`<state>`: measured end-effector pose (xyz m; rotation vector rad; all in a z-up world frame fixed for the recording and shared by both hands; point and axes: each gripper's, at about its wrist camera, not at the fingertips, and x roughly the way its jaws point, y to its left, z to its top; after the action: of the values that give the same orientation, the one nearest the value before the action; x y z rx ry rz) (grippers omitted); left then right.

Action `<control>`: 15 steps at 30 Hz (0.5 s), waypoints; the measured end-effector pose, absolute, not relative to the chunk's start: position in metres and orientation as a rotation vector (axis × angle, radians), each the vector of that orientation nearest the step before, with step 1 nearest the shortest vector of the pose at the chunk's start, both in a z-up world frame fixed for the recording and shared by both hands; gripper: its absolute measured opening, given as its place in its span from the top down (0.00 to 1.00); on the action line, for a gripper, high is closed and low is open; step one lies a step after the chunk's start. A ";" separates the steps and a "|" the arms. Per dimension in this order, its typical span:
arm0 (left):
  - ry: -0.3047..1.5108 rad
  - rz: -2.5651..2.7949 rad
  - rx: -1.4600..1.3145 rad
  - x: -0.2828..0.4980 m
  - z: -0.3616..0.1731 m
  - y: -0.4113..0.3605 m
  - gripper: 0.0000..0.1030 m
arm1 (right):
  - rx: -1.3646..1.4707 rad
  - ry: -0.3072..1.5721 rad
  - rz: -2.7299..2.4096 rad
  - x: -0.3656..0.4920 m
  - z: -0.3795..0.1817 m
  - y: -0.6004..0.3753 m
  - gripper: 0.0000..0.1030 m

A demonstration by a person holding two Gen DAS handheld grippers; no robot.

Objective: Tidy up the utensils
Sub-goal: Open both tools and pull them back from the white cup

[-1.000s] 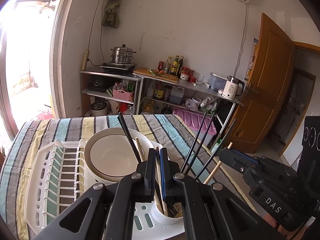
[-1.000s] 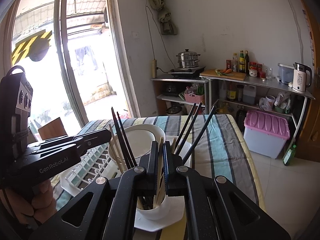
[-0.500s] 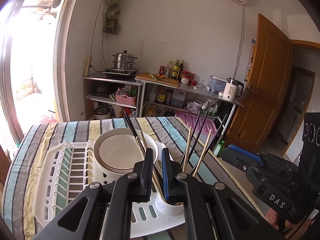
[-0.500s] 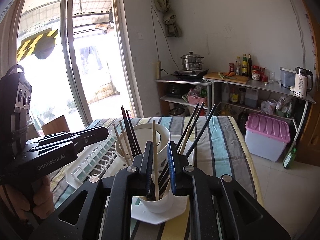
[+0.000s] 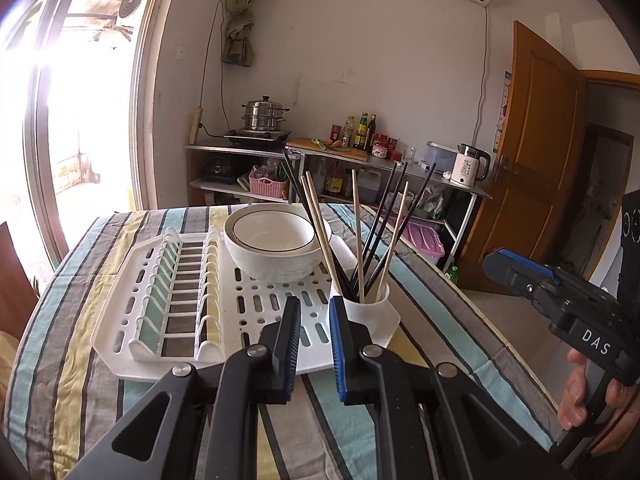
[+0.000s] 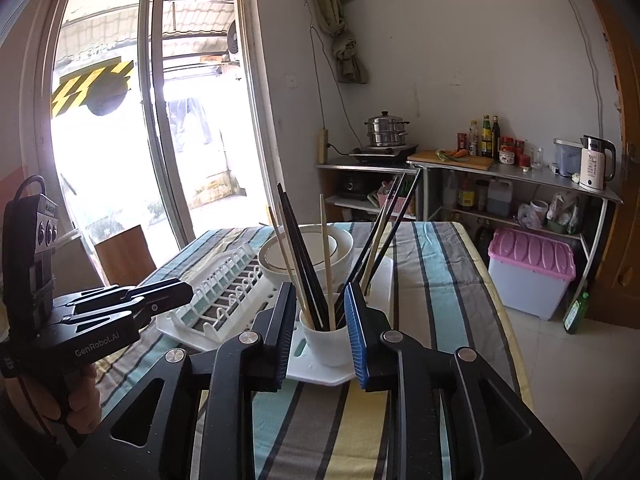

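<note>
A white cup (image 5: 362,312) stands on the near right corner of the white dish rack (image 5: 256,312) and holds several black and wooden chopsticks (image 5: 356,232). My left gripper (image 5: 314,308) hovers just short of the cup, its jaws opening with nothing between them. In the right wrist view the cup (image 6: 326,344) and chopsticks (image 6: 326,260) sit just beyond my right gripper (image 6: 320,292). Its jaws are opening wider, and nothing is pressed between the pads. A white bowl (image 5: 268,248) rests on the rack behind the cup. Each gripper also shows from the side: right gripper (image 5: 494,266), left gripper (image 6: 186,292).
The rack lies on a striped tablecloth (image 5: 80,340); the table's right edge (image 5: 480,320) drops to the floor. Beyond stand metal shelves with a steamer pot (image 5: 266,114), bottles, a kettle (image 5: 468,164), a pink-lidded box (image 6: 532,272), a wooden door and a sliding window.
Both grippers were shut on wooden chopsticks over the cup. They have let go, opened and drawn back toward me; the chopsticks now stand in the cup.
</note>
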<state>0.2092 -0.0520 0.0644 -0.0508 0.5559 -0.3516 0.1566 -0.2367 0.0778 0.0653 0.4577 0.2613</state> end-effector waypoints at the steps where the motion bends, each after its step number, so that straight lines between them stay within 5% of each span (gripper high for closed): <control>1: 0.553 -0.346 -0.046 0.201 0.062 -0.051 0.87 | 0.060 0.455 0.261 0.150 0.076 -0.235 0.74; 15: 0.509 -0.280 -0.008 0.111 0.050 -0.038 0.86 | 0.035 0.453 0.228 0.078 0.061 -0.222 0.69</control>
<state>0.1114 -0.0385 0.0504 -0.0081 0.5093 -0.2796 0.0782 -0.2223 0.0614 0.0350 0.4534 0.2277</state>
